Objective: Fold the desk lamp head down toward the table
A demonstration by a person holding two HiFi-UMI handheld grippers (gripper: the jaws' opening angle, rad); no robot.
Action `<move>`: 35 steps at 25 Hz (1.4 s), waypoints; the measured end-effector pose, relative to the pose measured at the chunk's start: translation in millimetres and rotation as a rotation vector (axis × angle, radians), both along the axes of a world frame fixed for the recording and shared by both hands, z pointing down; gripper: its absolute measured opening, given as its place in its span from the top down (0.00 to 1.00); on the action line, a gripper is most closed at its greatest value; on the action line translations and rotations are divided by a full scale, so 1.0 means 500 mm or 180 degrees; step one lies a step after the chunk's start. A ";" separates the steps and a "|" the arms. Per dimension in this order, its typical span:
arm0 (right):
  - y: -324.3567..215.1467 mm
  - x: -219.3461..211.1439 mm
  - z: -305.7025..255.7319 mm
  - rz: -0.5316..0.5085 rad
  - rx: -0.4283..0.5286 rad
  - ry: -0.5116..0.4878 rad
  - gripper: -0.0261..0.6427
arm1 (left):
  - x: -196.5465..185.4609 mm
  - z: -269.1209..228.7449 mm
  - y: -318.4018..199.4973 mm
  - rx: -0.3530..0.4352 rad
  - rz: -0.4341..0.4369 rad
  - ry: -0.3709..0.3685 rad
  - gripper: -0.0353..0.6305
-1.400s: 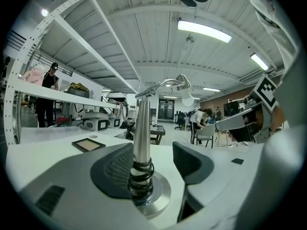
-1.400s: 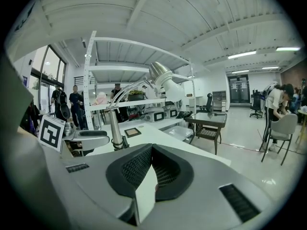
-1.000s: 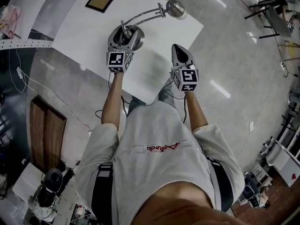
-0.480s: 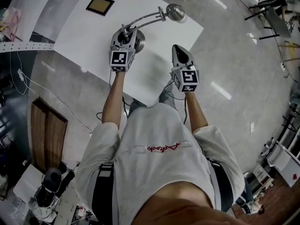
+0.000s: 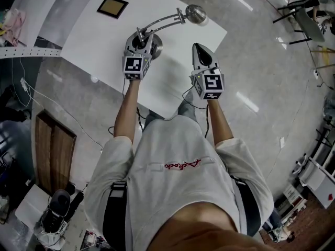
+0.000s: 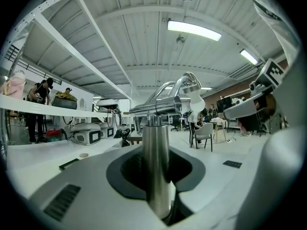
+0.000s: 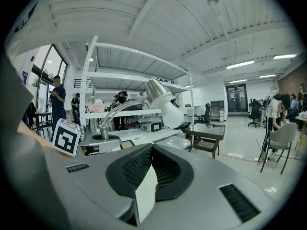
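Since a second ago my left gripper's (image 5: 140,37) jaws have just been closing, and they now clamp the upright steel post (image 6: 157,162) of the chrome gooseneck desk lamp (image 5: 166,19). It stands on the white rectangular table (image 5: 99,35), over a glossy grey floor (image 5: 261,61) in a shelved workshop. Its arm arches from the base towards the head view's upper right, ending in the lamp head (image 5: 196,12). My right gripper (image 5: 197,48) is closed and empty. The red script (image 5: 182,164) on my shirt is unreadable.

Fresh claw (image 6: 159,201) grip on lamp stem (image 6: 157,152)
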State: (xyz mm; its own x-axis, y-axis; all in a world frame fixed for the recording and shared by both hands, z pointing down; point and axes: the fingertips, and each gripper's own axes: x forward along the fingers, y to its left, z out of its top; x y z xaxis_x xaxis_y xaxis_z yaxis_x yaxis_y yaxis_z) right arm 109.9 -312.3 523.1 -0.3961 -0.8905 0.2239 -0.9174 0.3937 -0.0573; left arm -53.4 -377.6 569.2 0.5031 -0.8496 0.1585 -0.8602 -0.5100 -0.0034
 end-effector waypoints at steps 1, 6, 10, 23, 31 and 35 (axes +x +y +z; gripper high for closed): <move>-0.007 0.000 -0.019 0.0001 0.0068 0.0012 0.92 | 0.001 0.000 0.000 0.0001 0.0004 -0.0001 0.78; -0.044 0.004 -0.113 0.0026 0.0367 0.0001 0.92 | 0.002 0.000 0.001 -0.0022 0.0018 -0.0014 0.78; -0.069 0.004 -0.149 0.0031 0.0463 -0.0007 0.92 | 0.000 0.000 -0.001 -0.0018 0.0013 -0.0014 0.78; -0.079 -0.049 -0.176 -0.0139 0.1076 0.1991 0.66 | -0.001 0.003 -0.001 -0.0026 0.0009 -0.0003 0.78; -0.122 -0.044 -0.199 -0.0122 0.1002 0.1854 0.55 | 0.000 0.003 0.000 -0.0032 0.0024 -0.0007 0.78; -0.133 -0.047 -0.191 -0.0267 0.0921 0.1897 0.53 | -0.002 0.004 0.001 -0.0031 0.0031 -0.0003 0.78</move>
State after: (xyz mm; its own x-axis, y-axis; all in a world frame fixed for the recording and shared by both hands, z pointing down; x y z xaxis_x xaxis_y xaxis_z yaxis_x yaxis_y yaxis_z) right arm 86.3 -378.5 427.4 -0.3492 -0.9191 0.1827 -0.7250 0.3885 0.5687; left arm -54.2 -377.0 571.2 0.5110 -0.8431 0.1672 -0.8552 -0.5182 0.0008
